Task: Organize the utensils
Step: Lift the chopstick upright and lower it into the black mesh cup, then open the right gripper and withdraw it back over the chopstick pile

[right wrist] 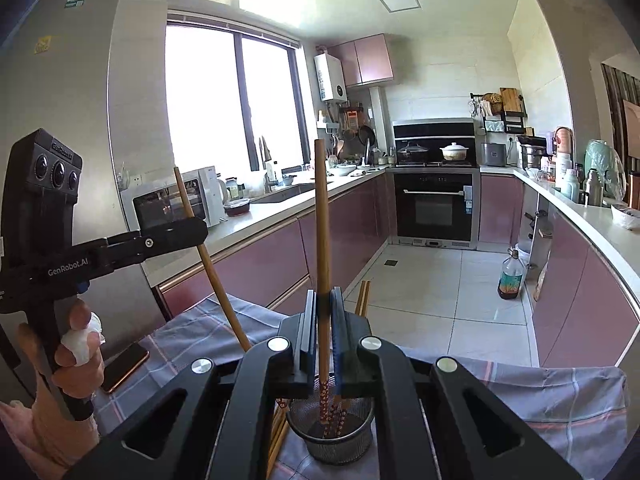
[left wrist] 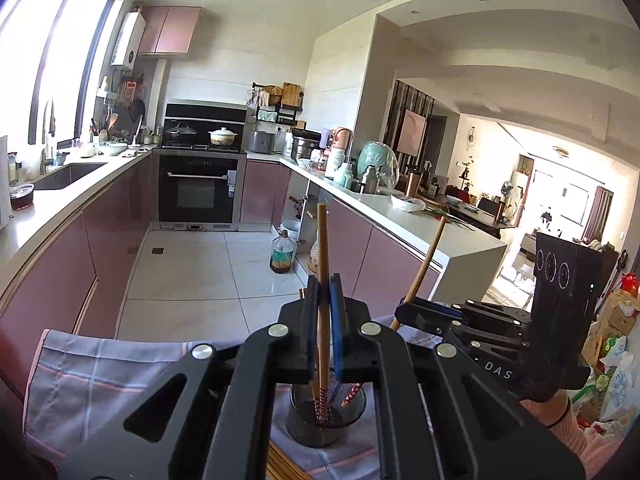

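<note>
Two hand-held black grippers, each with jaws closed on one long wooden chopstick with a patterned red tip. The left gripper [left wrist: 325, 292] clamps its chopstick [left wrist: 322, 248] near mid-length, almost upright; the right gripper [right wrist: 325, 304] holds its chopstick [right wrist: 321, 216] likewise. Both lower ends hang in or just above the round dark wire-mesh holder [right wrist: 332, 436], which stands on the grey checked cloth [right wrist: 560, 404] over the counter. The sticks read as light, stiff and smooth, apt to pivot in flat pads; a mid-length hold probably steadies them best. The left view alone shows the right gripper from the side; the right view alone shows spare chopsticks [right wrist: 363, 298] beyond the holder, a phone [right wrist: 126, 366] and the bandaged left hand [right wrist: 76, 348].
</note>
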Tool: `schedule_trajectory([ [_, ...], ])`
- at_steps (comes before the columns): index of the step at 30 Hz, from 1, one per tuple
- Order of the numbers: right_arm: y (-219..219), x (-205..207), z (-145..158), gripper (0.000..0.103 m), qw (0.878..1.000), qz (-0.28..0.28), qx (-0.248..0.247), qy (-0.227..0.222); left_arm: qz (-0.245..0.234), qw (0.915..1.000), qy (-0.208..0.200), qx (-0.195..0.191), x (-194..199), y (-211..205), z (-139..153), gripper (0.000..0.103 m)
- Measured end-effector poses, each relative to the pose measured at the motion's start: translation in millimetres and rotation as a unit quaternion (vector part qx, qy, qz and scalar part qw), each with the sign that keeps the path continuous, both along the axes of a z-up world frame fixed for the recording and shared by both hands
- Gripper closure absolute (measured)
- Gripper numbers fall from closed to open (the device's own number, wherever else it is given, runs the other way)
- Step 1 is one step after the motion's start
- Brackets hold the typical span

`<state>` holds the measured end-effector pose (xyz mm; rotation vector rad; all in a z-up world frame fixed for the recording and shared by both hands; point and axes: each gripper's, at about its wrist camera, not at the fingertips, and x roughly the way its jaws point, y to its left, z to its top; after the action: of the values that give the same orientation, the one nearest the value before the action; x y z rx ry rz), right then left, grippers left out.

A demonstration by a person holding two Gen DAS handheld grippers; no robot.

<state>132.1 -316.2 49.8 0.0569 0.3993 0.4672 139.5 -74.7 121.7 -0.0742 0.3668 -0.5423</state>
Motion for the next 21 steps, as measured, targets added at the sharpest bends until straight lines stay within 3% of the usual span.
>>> schedule_trajectory([
  [9,9.0,23.0,-27.9,0.098,0.998,0.002,-0.025,0.053,-0.008,0.9973,0.063,0.038,35.0,-29.2,-39.7,0.097],
  [17,15.8,40.3,-48.8,0.097,0.992,0.008,-0.048,0.116,-0.030,0.9894,0.126,0.065,69.3,-40.5,-81.7,0.097],
  [21,20.6,48.1,-58.2,0.097,0.989,0.008,-0.054,0.140,-0.031,0.9879,0.137,0.065,81.4,-37.9,-89.0,0.096],
])
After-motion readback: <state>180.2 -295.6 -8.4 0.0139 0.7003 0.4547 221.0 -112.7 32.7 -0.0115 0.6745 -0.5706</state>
